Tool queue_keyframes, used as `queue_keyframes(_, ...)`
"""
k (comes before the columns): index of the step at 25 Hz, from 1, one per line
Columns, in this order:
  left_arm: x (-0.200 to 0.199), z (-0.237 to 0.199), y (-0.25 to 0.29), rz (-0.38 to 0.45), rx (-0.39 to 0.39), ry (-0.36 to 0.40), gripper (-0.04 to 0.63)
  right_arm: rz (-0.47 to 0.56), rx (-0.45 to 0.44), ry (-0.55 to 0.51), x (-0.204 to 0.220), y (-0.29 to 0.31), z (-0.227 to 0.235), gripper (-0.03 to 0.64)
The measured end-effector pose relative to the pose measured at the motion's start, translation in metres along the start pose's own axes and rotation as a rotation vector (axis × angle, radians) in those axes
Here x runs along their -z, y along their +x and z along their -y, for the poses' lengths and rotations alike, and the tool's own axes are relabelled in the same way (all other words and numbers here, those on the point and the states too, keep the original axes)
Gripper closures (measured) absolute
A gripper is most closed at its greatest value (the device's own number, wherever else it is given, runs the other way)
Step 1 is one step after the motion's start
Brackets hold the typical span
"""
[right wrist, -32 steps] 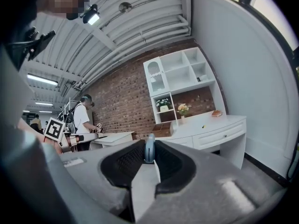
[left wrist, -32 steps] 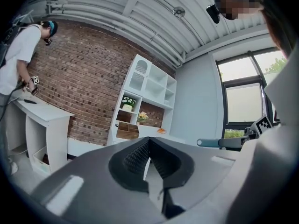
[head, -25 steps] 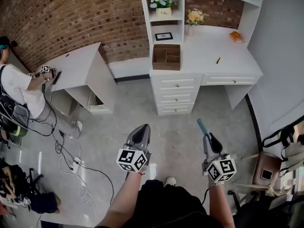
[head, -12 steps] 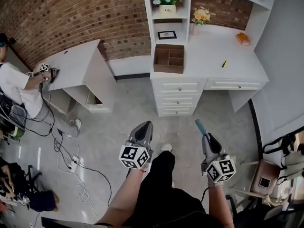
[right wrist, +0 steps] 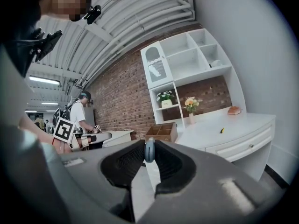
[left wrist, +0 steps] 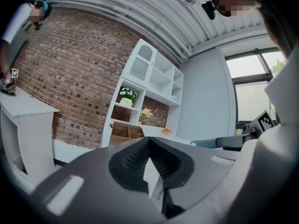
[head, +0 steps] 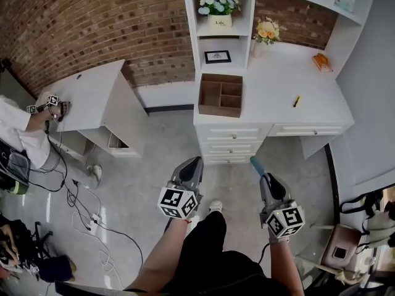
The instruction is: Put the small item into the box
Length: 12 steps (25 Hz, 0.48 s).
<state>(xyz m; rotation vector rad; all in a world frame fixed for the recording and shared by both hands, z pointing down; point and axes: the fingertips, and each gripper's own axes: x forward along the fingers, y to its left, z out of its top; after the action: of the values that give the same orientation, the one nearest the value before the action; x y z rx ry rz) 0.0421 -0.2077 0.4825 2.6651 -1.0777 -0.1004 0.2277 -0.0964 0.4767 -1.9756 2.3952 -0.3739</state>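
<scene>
An open wooden box (head: 220,95) with compartments stands on the white desk (head: 271,103) at the foot of the shelf; it also shows far off as the box (right wrist: 160,132) and the box (left wrist: 126,131). A small yellow item (head: 297,101) lies on the desk to its right. My right gripper (head: 263,176) is held over the floor, well short of the desk, shut on a slim blue item (head: 255,164), which the right gripper view shows edge-on as the blue item (right wrist: 149,150). My left gripper (head: 194,161) hangs beside it, shut and empty.
The desk has drawers (head: 237,147) facing me and a shelf unit with a flower pot (head: 220,14), a vase (head: 266,32) and an orange object (head: 321,61). A second white table (head: 86,94) with another person (head: 18,128) is at left. Cables (head: 80,208) trail on the floor.
The desk and box have come nearer in the head view as the person steps forward. Both grippers keep their pose, and the right one still holds the blue item.
</scene>
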Motion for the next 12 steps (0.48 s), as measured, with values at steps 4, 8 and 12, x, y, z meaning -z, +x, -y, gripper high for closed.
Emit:
queue_keyframes(4, -0.005, -0.02, 0.031, -0.015, 0.001, 0.001, 0.594, -0.01, -0.004, 0.006, -0.007, 0.035, 0.012, 0.551)
queue_keyframes(8, -0.005, -0.038, 0.061, -0.035, 0.005, -0.004, 0.594, -0.026, -0.003, 0.011, -0.01, 0.067, 0.025, 0.551)
queue_keyframes(12, -0.006, -0.054, 0.089, -0.047, 0.012, -0.008, 0.594, -0.04, -0.003, 0.013, -0.013, 0.098, 0.037, 0.551)
